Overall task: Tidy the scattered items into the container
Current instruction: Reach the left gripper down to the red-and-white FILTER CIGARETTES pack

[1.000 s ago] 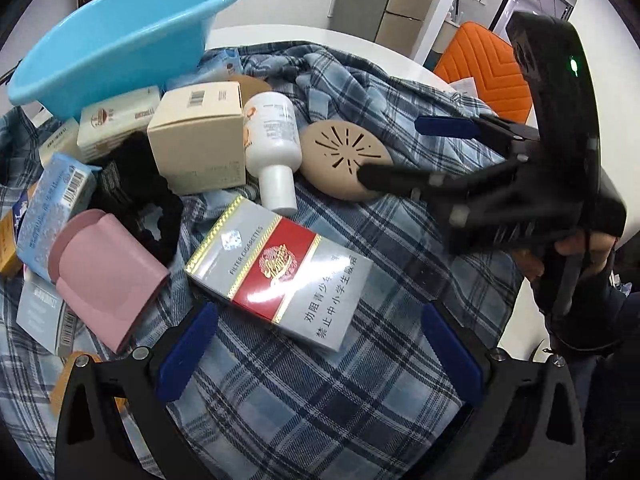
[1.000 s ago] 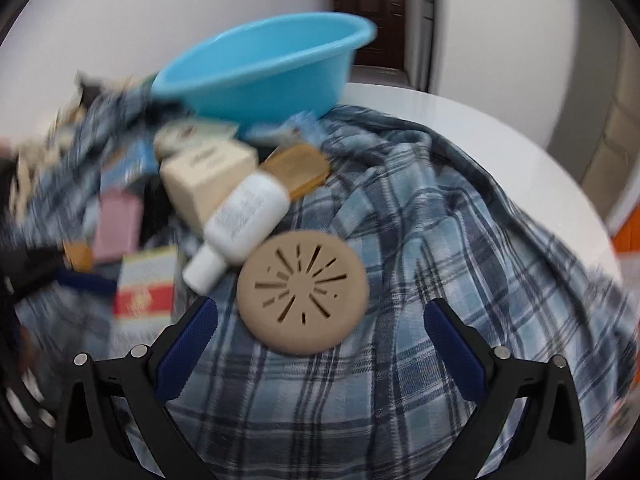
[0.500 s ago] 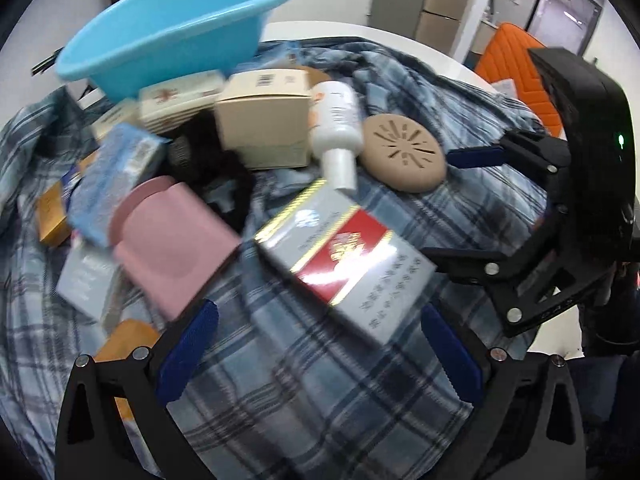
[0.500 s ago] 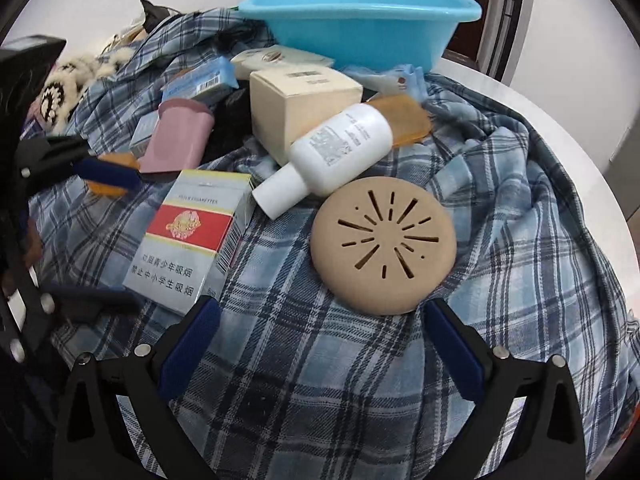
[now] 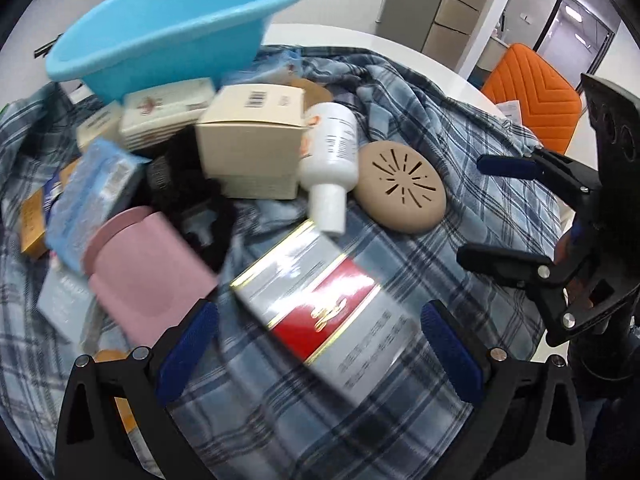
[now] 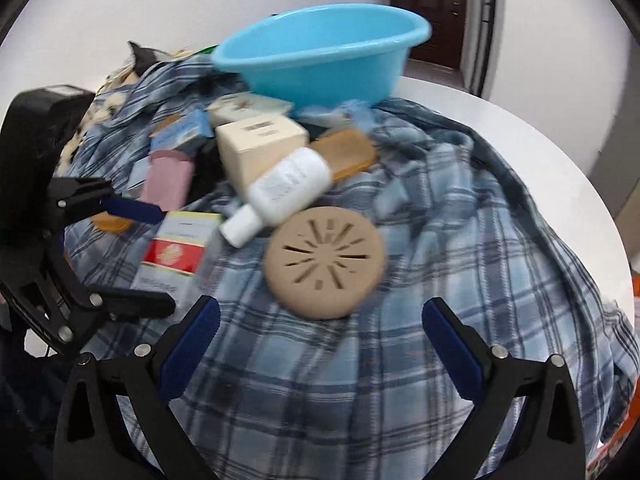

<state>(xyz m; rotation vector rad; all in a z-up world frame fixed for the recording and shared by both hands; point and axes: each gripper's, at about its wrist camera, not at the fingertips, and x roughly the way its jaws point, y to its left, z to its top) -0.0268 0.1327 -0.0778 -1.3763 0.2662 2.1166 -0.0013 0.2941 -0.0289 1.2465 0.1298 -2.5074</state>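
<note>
A blue plastic basin [image 5: 168, 20] [image 6: 320, 52] stands at the back of the plaid cloth [image 5: 460, 248]. In front of it lie a beige box [image 5: 248, 140], a white bottle [image 5: 330, 160], a tan slotted disc [image 5: 400, 188] [image 6: 326, 260], a red-and-silver carton [image 5: 324, 308] [image 6: 176, 252], a pink holder [image 5: 144, 276] and a black scrunchie [image 5: 184, 188]. My left gripper [image 5: 316, 354] is open, the carton just ahead between its fingers. My right gripper [image 6: 320, 350] is open just short of the disc. Each gripper shows at the edge of the other's view.
Small boxes [image 5: 164, 112], a blue packet [image 5: 92, 200] and an orange box [image 5: 32, 224] crowd the left side. The cloth covers a round white table [image 6: 500, 120]. An orange chair [image 5: 532, 96] stands beyond its right edge. A brown oval item [image 6: 344, 152] lies behind the bottle.
My left gripper has closed in on the carton, which now sits larger and nearer its fingers. My right gripper has drawn back a little from the disc, and both views have swung and blurred.
</note>
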